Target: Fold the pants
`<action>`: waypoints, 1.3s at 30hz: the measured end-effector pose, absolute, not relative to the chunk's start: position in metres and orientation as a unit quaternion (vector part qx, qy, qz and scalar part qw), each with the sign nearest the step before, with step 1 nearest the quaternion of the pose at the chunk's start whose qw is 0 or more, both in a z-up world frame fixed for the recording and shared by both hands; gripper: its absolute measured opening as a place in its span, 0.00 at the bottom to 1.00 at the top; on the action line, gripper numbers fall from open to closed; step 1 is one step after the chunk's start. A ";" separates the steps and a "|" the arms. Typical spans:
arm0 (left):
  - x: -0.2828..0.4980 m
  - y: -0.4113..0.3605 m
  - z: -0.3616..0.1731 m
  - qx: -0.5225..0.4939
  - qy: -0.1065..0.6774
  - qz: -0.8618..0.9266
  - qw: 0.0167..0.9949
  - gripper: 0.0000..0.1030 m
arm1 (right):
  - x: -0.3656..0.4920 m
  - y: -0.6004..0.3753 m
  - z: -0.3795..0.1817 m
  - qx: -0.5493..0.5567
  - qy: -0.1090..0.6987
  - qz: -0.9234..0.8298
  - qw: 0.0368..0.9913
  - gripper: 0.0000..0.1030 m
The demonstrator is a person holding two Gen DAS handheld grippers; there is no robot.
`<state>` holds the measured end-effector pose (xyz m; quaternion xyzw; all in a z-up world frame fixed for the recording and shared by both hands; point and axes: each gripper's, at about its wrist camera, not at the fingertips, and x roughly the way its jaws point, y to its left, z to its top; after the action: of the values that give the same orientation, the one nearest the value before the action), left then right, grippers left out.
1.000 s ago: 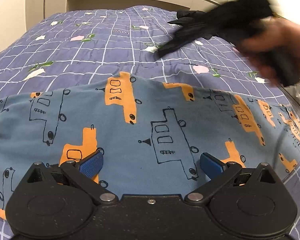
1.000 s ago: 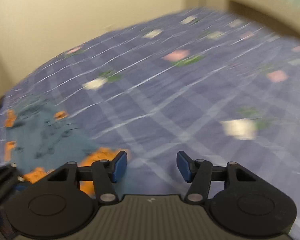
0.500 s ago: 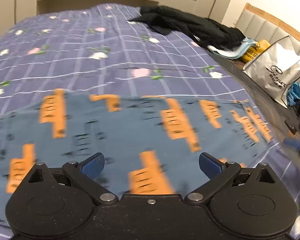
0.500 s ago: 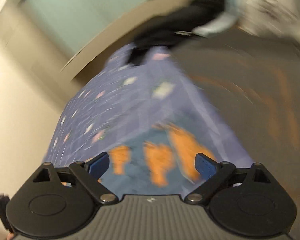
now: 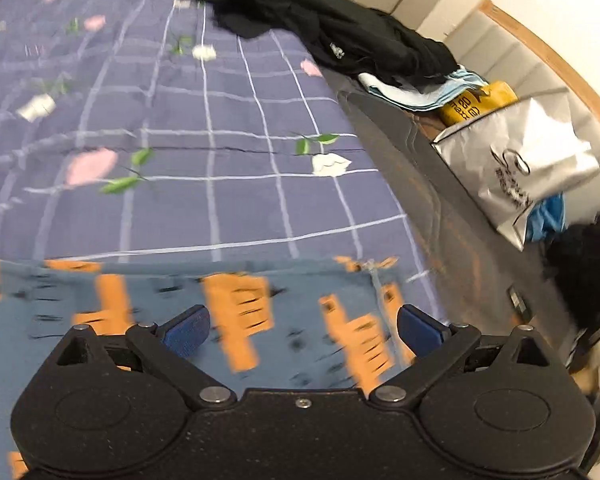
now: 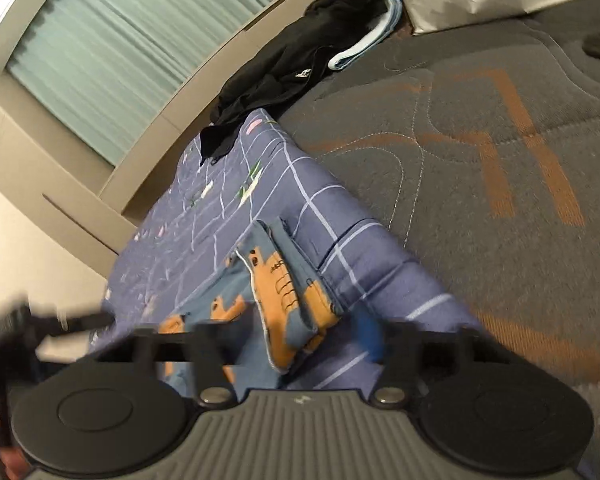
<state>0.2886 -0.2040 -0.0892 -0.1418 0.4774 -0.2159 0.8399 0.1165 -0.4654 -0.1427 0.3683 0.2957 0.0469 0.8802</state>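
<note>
Blue pants (image 5: 148, 312) with orange print lie flat on purple checked bedspread (image 5: 220, 152), near edge of bed, far hem straight across. Left gripper (image 5: 300, 330) hovers over them, blue pads wide apart, nothing between.

Right gripper (image 6: 296, 340) at pants' end (image 6: 288, 292), where layered cloth edge rises between fingers; jaws have just been closing, blurred, so cannot tell whether pads press cloth.

Far right: black clothes (image 5: 340, 36) piled at bedspread edge, silver bag (image 5: 528, 164) on grey mattress (image 6: 500, 140).
</note>
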 end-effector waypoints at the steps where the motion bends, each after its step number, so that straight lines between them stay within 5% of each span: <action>1: 0.295 -0.210 -0.090 -0.143 0.482 -0.217 0.837 0.97 | 0.118 -0.465 -0.145 0.370 0.295 0.059 0.879 0.18; 17: 0.331 -0.207 -0.104 -0.170 0.549 -0.224 0.787 0.94 | 0.122 -0.326 -0.086 0.115 0.252 0.251 0.927 0.17; 24: 0.328 -0.205 -0.110 -0.205 0.554 -0.239 0.771 0.92 | 0.110 -0.325 -0.089 0.131 0.244 0.238 0.931 0.17; 32: 0.322 -0.217 -0.109 -0.215 0.553 -0.251 0.764 0.94 | 0.091 -0.381 -0.103 0.276 0.221 0.206 0.912 0.17; 38: 0.319 -0.228 -0.122 -0.188 0.571 -0.232 0.765 0.92 | 0.087 -0.380 -0.105 0.257 0.252 0.212 0.909 0.18; 39: 0.319 -0.227 -0.121 -0.184 0.567 -0.232 0.769 0.92 | 0.084 -0.378 -0.102 0.236 0.253 0.206 0.915 0.24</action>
<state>0.3187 -0.2269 -0.1207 -0.1845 0.5669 -0.2321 0.7686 0.0839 -0.3776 -0.1020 0.2357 0.2534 0.2060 0.9153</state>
